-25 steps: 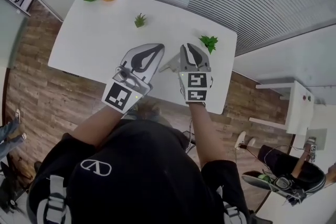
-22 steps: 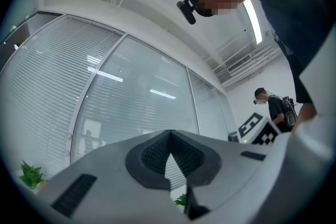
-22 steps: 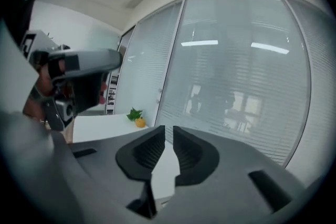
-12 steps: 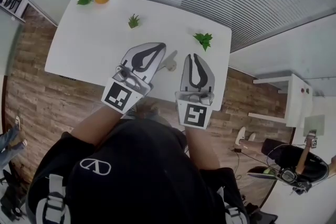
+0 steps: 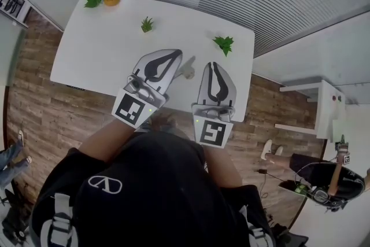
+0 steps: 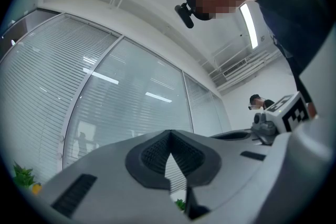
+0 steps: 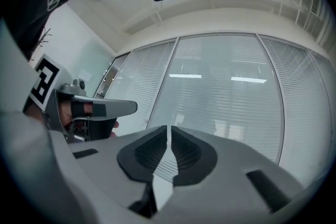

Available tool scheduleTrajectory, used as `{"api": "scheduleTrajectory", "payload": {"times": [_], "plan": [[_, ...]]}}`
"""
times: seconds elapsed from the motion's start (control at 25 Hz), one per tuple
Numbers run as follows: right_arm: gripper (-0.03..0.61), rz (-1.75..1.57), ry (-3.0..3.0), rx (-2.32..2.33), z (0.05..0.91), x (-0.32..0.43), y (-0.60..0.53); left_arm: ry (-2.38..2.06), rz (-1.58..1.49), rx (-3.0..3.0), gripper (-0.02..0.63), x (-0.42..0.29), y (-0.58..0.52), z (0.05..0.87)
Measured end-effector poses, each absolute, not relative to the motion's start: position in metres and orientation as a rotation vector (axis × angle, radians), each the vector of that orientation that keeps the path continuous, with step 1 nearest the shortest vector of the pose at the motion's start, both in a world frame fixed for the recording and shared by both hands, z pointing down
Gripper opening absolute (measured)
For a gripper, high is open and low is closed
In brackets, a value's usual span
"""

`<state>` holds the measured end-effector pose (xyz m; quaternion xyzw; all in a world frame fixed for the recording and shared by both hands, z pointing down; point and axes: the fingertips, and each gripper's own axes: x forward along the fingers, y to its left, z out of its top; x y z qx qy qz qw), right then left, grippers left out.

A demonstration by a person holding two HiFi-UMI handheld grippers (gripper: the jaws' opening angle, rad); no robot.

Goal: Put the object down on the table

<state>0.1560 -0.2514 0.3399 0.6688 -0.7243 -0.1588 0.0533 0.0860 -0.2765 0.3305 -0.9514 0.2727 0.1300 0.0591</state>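
1. I saw the small pale object (image 5: 186, 70) lying on the white table (image 5: 98, 49), near the frame's center.
2. My right gripper (image 5: 214, 65), just right of it, was closing, its jaws narrow and empty.
3. My left gripper (image 5: 175, 54), just left of the object, had its jaws pinched together on nothing.

Left grey-and-white two-jaw gripper (image 5: 175, 54): angled forward and to the right, black ribbed pads (image 6: 152, 155) meeting at the tips, nothing between them. Right grey-and-white two-jaw gripper (image 5: 214, 65): pointing almost straight ahead, just beside the left and set slightly farther back. Its jaws are closing, with a thin slit left between the pads (image 7: 149, 152), and nothing is in it. Bare left forearm (image 5: 101, 139) reaches out from a black sleeve; the right forearm is mostly hidden by the torso.
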Motion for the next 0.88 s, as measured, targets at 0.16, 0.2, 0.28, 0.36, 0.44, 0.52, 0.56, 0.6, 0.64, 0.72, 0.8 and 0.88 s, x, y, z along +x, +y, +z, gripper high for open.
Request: {"api": "scheduleTrajectory", "payload": {"times": [0.16,0.2,0.28,0.36,0.44,0.52,0.56,0.6,0.64,0.72,0.8,0.88], "plan": [[0.016,-0.461,-2.193,2.042,0.344,0.157,-0.250,0.830,0.390,-2.879,0.005,0.084,-0.275,0.331],[0.009,-0.462,-2.191,2.044,0.344,0.157,-0.249,0.831,0.387,-2.878,0.005,0.084,-0.274,0.331],[0.009,-0.470,-2.191,2.043,0.343,0.157,-0.249,0.833,0.381,-2.880,0.005,0.083,-0.274,0.332],[0.008,-0.477,-2.197,2.040,0.343,0.156,-0.250,0.833,0.381,-2.880,0.005,0.083,-0.274,0.332],[0.008,-0.474,-2.200,2.040,0.344,0.156,-0.252,0.833,0.380,-2.882,0.005,0.084,-0.274,0.334],[0.008,-0.466,-2.195,2.037,0.346,0.156,-0.252,0.837,0.378,-2.885,0.005,0.084,-0.274,0.335],[0.008,-0.462,-2.193,2.037,0.347,0.156,-0.253,0.840,0.376,-2.885,0.005,0.084,-0.275,0.335],[0.008,-0.460,-2.192,2.038,0.347,0.156,-0.253,0.841,0.373,-2.885,0.005,0.084,-0.275,0.335],[0.008,-0.460,-2.190,2.039,0.347,0.157,-0.253,0.841,0.371,-2.885,0.005,0.084,-0.275,0.335],[0.008,-0.454,-2.181,2.033,0.349,0.157,-0.254,0.841,0.369,-2.886,0.005,0.084,-0.275,0.335],[0.006,-0.431,-2.180,2.020,0.354,0.157,-0.255,0.844,0.367,-2.889,0.005,0.085,-0.275,0.336],[0.006,-0.401,-2.191,2.022,0.359,0.157,-0.256,0.846,0.361,-2.894,0.005,0.085,-0.275,0.337]]}}
